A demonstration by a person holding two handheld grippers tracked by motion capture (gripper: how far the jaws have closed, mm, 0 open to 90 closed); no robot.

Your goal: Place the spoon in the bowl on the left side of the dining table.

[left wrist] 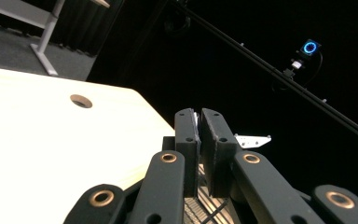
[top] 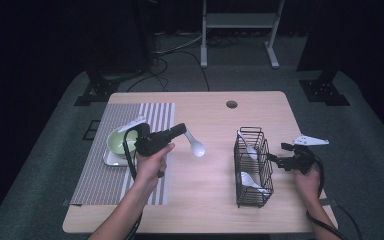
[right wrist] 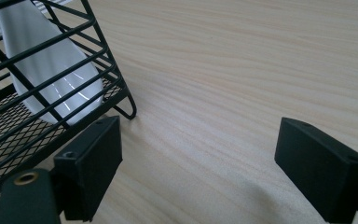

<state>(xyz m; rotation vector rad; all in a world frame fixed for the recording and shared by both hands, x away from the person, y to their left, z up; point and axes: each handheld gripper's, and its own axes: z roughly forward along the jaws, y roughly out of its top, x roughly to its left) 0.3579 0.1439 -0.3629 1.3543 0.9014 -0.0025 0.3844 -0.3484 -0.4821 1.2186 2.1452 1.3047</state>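
My left gripper (top: 184, 130) hovers over the middle of the wooden table (top: 215, 200), shut on the handle of a white spoon (top: 197, 148) whose bowl hangs toward the right. In the left gripper view the jaws (left wrist: 199, 116) are pressed together with a thin white sliver of the spoon (left wrist: 196, 122) between them. My right gripper (top: 279, 154) rests by the right side of a black wire basket (top: 253, 200), jaws wide open and holding nothing (right wrist: 198, 135). The basket (right wrist: 9, 116) holds two white spoons (top: 250, 152) (top: 250, 181); one spoon (right wrist: 46, 74) appears through the wires.
A green bowl (top: 118, 142) sits on a white square plate (top: 111, 159) on a striped placemat (top: 100, 185) at the left. A round cable hole (top: 231, 104) lies near the far edge. Beyond the table are a white frame (top: 240, 20) and floor cables.
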